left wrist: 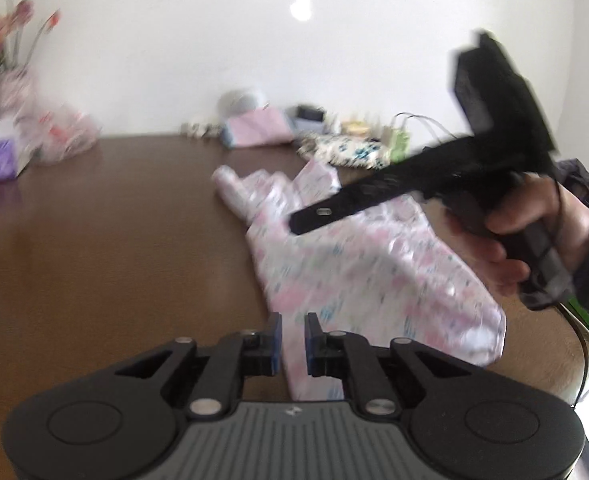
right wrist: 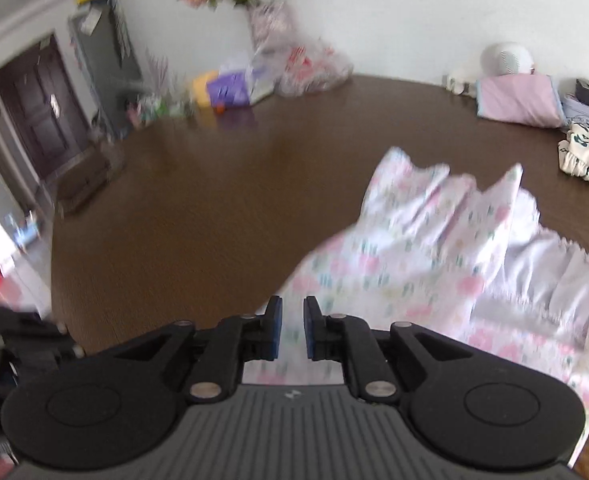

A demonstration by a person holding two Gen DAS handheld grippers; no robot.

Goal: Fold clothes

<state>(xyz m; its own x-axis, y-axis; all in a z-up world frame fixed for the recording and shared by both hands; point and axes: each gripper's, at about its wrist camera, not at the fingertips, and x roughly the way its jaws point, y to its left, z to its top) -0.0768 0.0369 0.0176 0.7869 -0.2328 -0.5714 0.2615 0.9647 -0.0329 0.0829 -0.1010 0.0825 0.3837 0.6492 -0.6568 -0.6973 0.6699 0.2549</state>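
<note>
Motion blur smears the floral garment [left wrist: 358,264], rumpled near the tabletop's [left wrist: 114,240] near edge. Left gripper [left wrist: 293,344] and right gripper [right wrist: 292,330] each show a narrow gap over the cloth; whether either pinches it, I cannot tell.

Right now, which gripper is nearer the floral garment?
Left, apparently: the left gripper sits low with the floral garment's near edge between its jaws; the right gripper hovers raised above its middle.

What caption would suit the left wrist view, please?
Left gripper near a floral garment on a brown table, right gripper above.
</note>
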